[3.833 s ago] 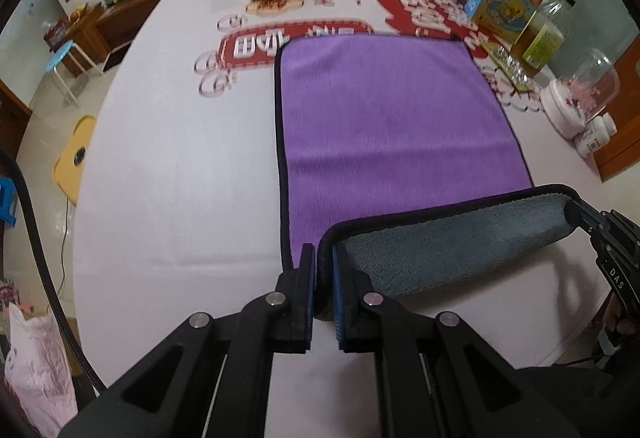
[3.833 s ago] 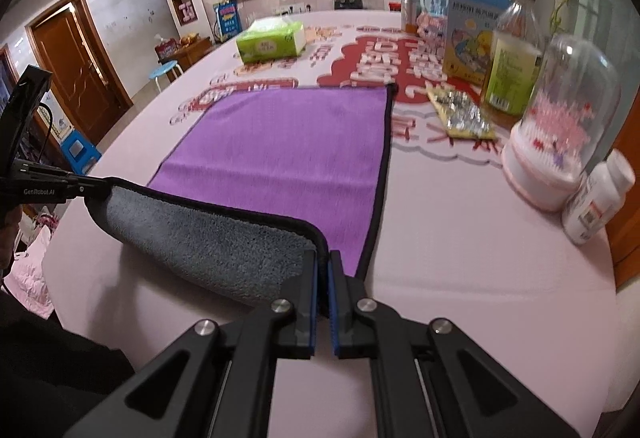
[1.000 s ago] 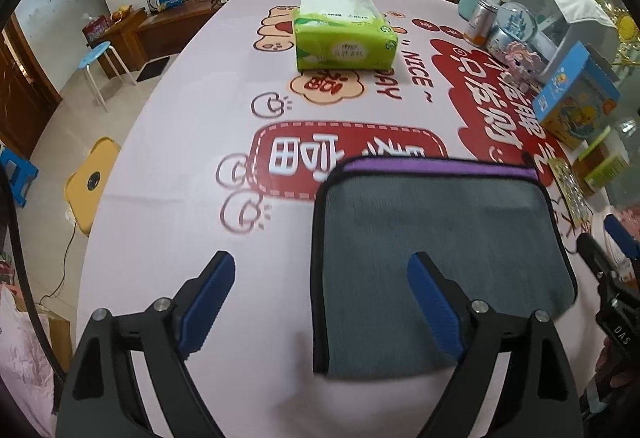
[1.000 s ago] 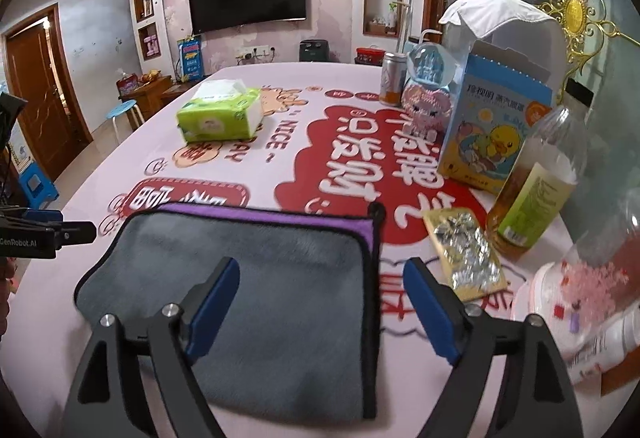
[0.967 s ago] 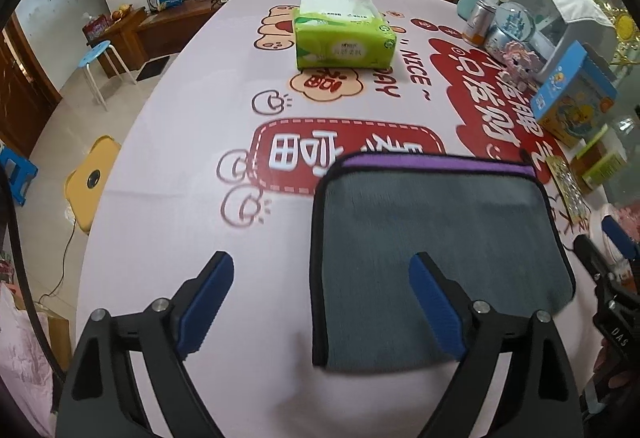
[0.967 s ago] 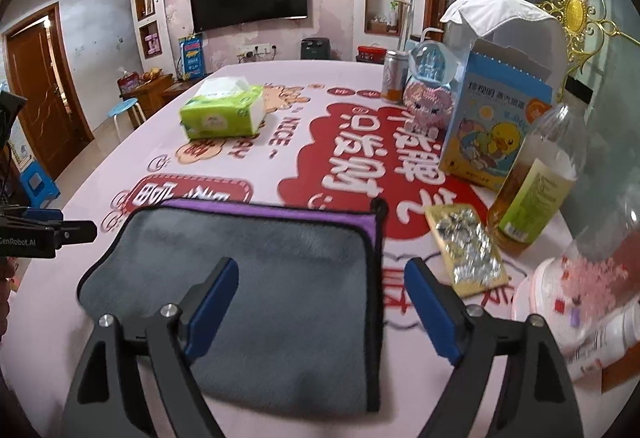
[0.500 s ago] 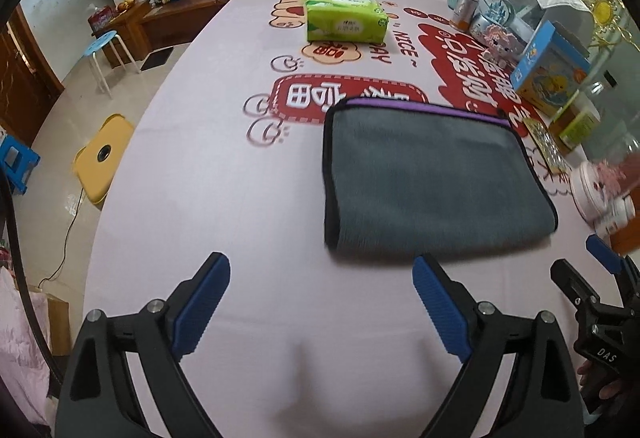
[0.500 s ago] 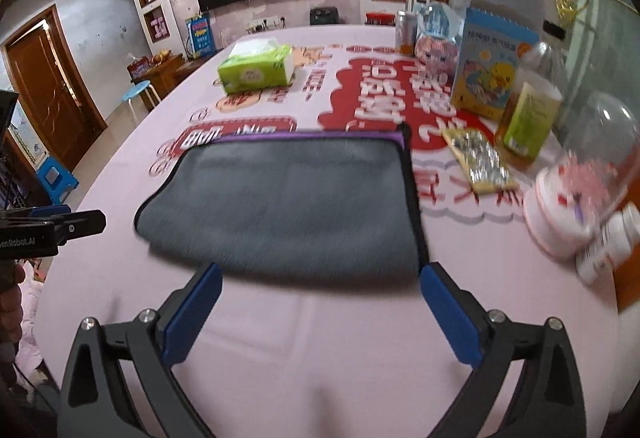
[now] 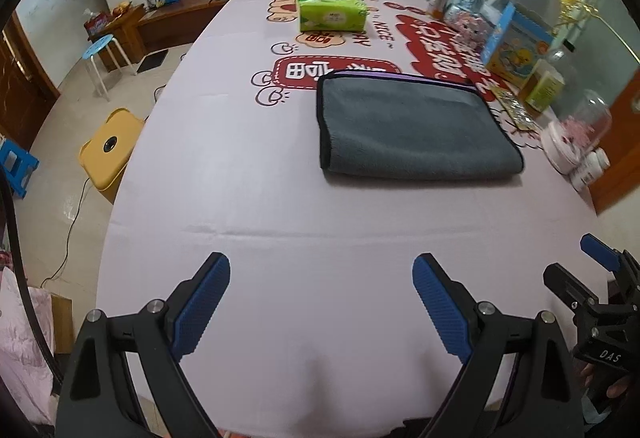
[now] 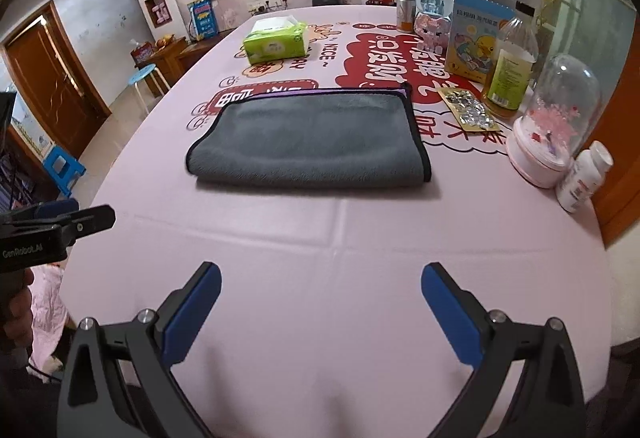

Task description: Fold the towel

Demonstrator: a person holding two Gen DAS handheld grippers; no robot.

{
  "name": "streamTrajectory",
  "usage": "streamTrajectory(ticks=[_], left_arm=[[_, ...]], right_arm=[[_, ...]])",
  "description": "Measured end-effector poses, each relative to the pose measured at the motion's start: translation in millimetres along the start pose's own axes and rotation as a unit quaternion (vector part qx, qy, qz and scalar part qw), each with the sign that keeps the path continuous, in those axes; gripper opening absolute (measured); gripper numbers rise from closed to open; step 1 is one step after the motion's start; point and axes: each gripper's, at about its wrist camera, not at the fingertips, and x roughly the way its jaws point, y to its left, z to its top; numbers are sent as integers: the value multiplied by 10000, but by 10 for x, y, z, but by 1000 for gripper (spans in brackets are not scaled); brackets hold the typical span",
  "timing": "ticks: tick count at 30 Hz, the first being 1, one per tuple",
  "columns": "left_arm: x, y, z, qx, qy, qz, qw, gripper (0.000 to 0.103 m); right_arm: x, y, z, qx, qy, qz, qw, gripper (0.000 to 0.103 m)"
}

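The towel [image 9: 412,128] lies folded in half on the pink tablecloth, grey side up, with a thin purple strip along its far edge. It also shows in the right wrist view [image 10: 312,140]. My left gripper [image 9: 321,288] is open and empty, low over the table's near part, well short of the towel. My right gripper [image 10: 321,298] is open and empty, also back from the towel. The right gripper shows at the left wrist view's right edge [image 9: 600,278]. The left gripper shows at the right wrist view's left edge [image 10: 60,224].
A green tissue pack [image 9: 332,12] sits at the far end. Along the right side stand a glass dome [image 10: 556,122], a bottle [image 10: 510,68], a white pill bottle [image 10: 582,176], a foil blister pack [image 10: 468,110] and a blue box [image 10: 478,32]. Stools stand on the floor at left.
Both grippers let go of the towel after laying it over in half, opened wide, and have drawn back toward the near table edge. The towel lies still.
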Motion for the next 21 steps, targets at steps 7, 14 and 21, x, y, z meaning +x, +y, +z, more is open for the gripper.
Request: streamTrajectory(ticks=[7,14,21], left_arm=[[-408,-134,-52,216,-214,-101,9995,92],[-836,-218,-19,196,-513,-226,9982,92],[-1182,-305,-82,188,-896,-164,9957,92]], right_arm=[[-460,74,-88,25,71,-55,10000,101],[-841,117,-63,204,-26,-36,9998,101],[-1126,261,-68,253,-235,56,9994,101]])
